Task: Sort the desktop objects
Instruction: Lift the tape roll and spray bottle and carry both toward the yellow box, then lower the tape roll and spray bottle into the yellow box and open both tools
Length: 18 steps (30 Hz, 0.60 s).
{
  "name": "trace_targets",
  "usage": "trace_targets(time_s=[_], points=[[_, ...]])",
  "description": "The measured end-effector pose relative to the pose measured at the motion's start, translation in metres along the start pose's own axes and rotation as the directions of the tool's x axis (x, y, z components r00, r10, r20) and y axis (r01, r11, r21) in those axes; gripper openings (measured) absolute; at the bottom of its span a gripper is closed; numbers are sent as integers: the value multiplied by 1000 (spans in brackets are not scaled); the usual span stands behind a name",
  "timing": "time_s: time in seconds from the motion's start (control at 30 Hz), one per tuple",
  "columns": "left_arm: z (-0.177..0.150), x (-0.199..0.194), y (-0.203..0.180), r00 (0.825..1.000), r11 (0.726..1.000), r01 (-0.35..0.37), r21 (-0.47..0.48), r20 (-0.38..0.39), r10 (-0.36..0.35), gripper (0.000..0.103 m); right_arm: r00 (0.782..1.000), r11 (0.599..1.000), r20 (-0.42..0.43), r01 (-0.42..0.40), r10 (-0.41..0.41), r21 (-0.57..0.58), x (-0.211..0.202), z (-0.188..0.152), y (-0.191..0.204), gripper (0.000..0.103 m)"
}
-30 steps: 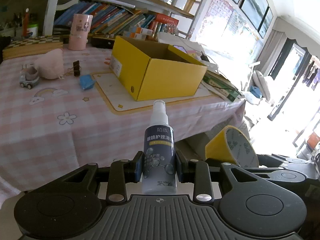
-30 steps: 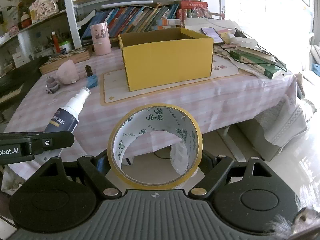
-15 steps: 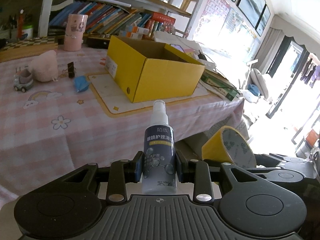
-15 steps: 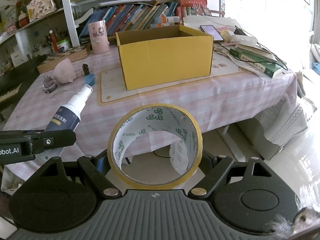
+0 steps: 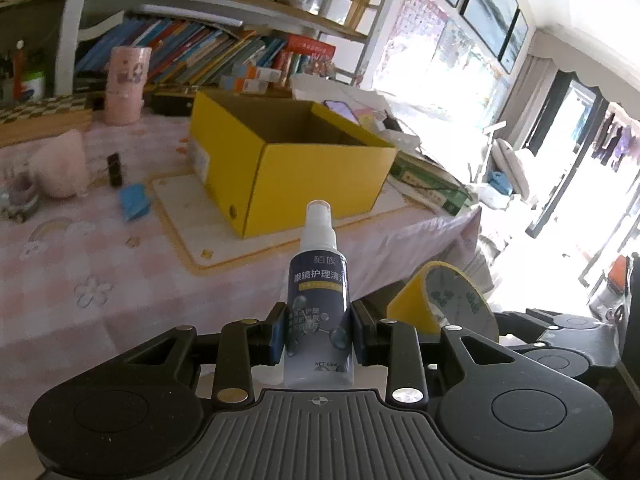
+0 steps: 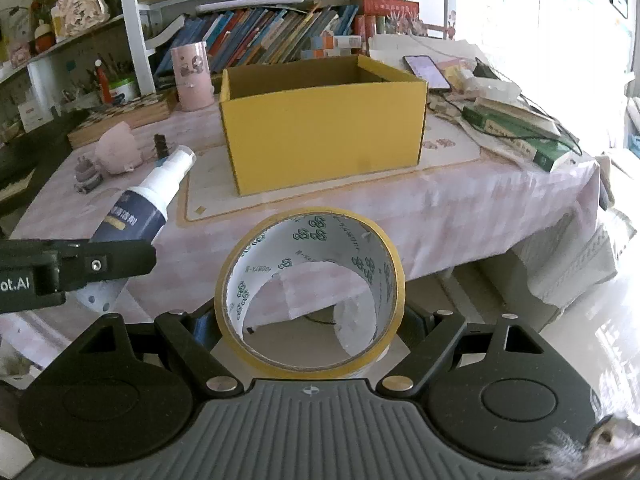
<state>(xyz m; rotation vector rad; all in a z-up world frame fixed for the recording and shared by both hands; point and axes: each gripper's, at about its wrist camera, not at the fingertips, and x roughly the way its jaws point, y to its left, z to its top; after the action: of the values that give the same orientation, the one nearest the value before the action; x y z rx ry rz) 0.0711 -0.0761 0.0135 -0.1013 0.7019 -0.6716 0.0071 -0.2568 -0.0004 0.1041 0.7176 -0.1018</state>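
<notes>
My left gripper [image 5: 319, 339] has its fingers clamped narrowly on the spray bottle [image 5: 319, 312], low on the body — top-heavy, so I judge it could pivot or slip if I tilt it. My right gripper [image 6: 310, 320] holds the tape roll [image 6: 310, 292] with fingers spread wide across its rim; a squeeze too light could let it roll out. Both loads hang off the near desk [image 6: 460, 204] edge, so a drop lands on the floor. Beyond, the yellow box [image 6: 324, 136] stands open — its near wall could catch either item.
</notes>
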Motion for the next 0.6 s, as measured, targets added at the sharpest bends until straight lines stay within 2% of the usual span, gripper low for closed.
trace_targets(time_s=[0.23,0.6], points=[[27,14,-10,999,1000,21,5,44,-21,31,999,999,41,3,-2,-43,8,28,-15,83],[78,36,-22,990,1000,-1,3,141,0,31,990,991,124,-60,74,-118,30,103,-40,83]])
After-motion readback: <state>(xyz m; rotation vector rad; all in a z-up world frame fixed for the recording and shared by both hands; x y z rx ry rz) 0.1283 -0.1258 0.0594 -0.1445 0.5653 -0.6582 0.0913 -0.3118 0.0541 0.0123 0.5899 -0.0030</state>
